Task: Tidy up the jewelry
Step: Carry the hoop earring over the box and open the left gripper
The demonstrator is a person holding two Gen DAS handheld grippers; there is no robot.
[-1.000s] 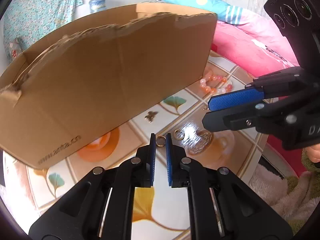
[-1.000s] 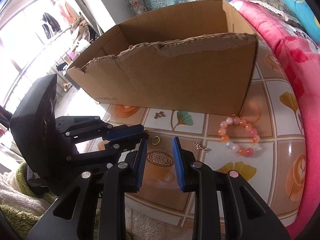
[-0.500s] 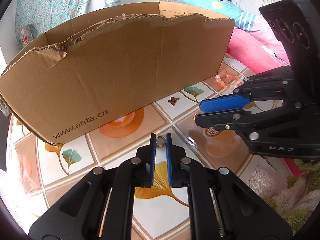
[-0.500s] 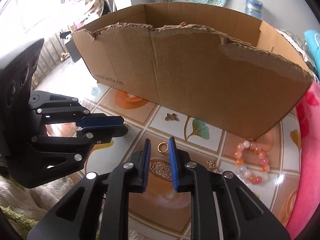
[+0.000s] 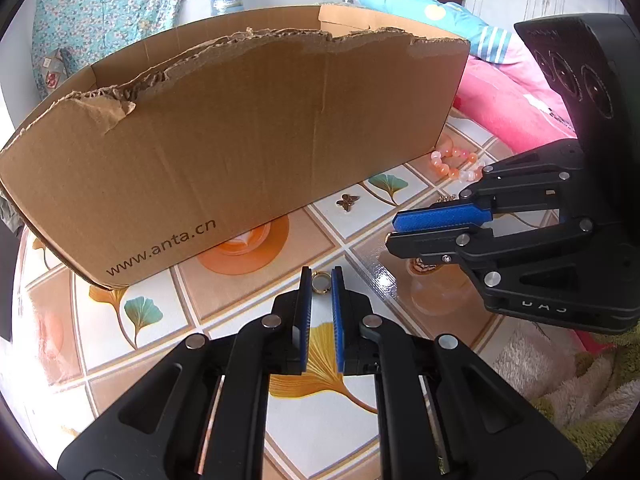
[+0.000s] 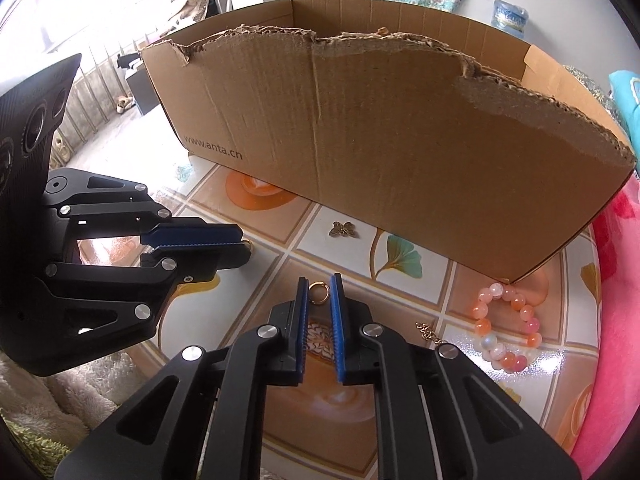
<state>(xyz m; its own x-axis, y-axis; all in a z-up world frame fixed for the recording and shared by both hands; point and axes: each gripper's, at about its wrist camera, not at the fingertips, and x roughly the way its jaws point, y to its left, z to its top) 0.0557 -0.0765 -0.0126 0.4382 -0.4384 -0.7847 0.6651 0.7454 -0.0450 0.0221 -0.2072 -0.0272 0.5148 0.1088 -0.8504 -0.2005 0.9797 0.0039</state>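
Two small gold rings are in play on the tiled tabletop. My left gripper [image 5: 320,280] is shut on one gold ring [image 5: 320,282] at its very tips. It also shows at the left of the right wrist view as the left gripper [image 6: 236,244]. My right gripper [image 6: 319,290] has its jaws closing on the second gold ring [image 6: 318,293], which sits between the blue pads and touches both. The right gripper [image 5: 400,228] reaches in from the right of the left wrist view. The torn cardboard box [image 6: 380,140] stands just behind both.
A gold butterfly charm [image 6: 343,229] lies in front of the box. A pink and orange bead bracelet [image 6: 508,328] and a small gold chain piece [image 6: 428,330] lie to the right. A pink cushion [image 6: 612,320] borders the table on the right, and a fluffy rug [image 5: 560,368] lies near its front edge.
The right gripper's jaws have narrowed from well apart to closed around a ring, and it has rolled upright. The left gripper has kept its ring and barely moved.
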